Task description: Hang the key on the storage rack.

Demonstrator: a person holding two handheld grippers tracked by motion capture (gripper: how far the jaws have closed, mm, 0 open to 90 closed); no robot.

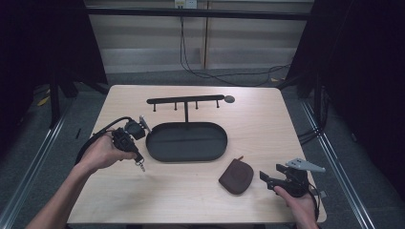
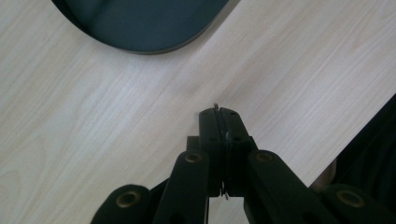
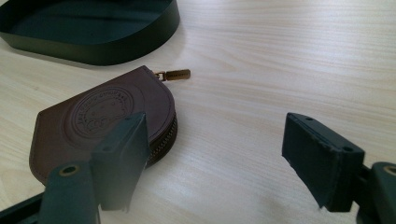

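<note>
Dangling from closed left claw (image 1: pixel 138 159), keys (image 1: pixel 141 165) above table (image 1: pixel 258 124).

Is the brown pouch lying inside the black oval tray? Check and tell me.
No, the brown pouch lies on the bare table, outside the black oval tray and apart from its rim.

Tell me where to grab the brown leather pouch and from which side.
Grip the brown leather pouch across its rounded zipped edge, coming in from its right, where the open right gripper already faces it. It lies flat on the table, so the thick zipped rim probably gives the jaws more to bite than the small zipper pull.
</note>
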